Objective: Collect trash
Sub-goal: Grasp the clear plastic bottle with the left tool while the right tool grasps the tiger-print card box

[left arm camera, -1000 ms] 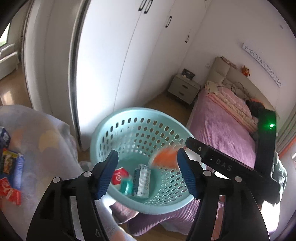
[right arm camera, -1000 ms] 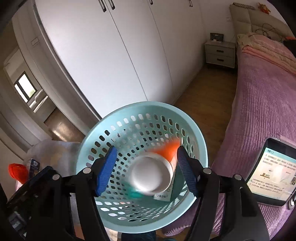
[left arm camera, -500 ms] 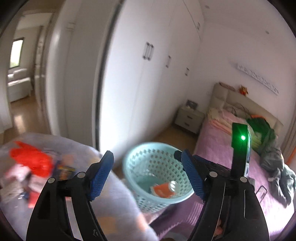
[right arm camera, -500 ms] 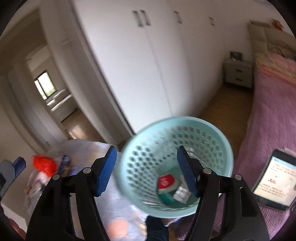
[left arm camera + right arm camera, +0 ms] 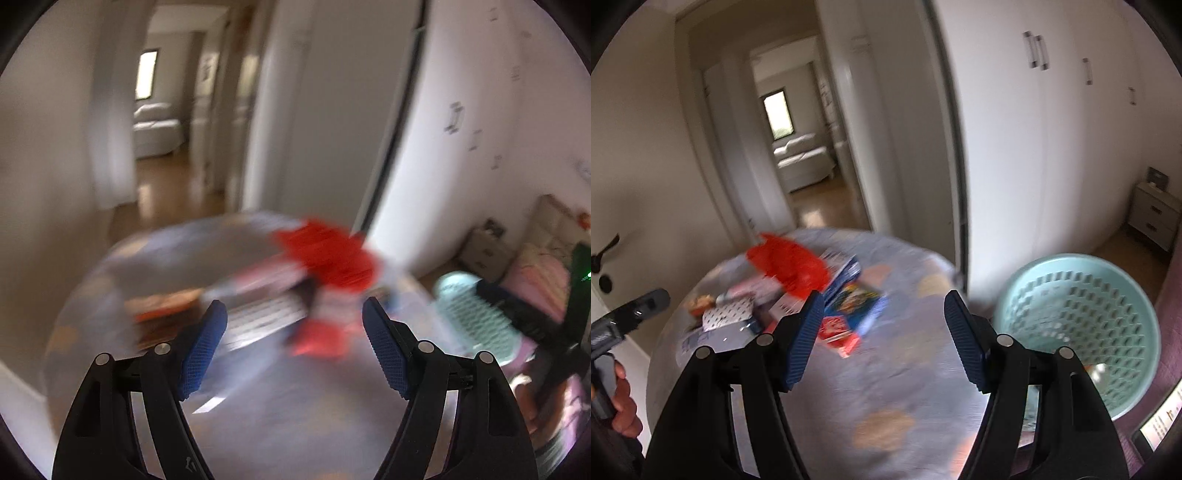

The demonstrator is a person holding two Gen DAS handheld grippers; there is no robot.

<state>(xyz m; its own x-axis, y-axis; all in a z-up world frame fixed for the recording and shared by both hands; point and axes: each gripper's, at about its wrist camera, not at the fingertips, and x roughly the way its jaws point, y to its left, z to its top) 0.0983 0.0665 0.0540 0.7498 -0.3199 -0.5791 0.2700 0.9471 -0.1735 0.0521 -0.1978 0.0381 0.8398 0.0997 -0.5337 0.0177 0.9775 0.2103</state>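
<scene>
A round worktop (image 5: 886, 369) draped in pale patterned cloth carries the trash at its far side: a crumpled red plastic bag (image 5: 790, 267), then flat glossy packets (image 5: 855, 295) lying at mixed angles, too blurred to tell their long axes. A perforated mint plastic basket (image 5: 1082, 332) stands right of it. The right gripper (image 5: 882, 332) and the left gripper (image 5: 293, 347) hover with jaws spread, empty.

Home bedroom, white wardrobe (image 5: 1052, 147), nightstand (image 5: 1154, 218), hallway doorway (image 5: 798, 155)
</scene>
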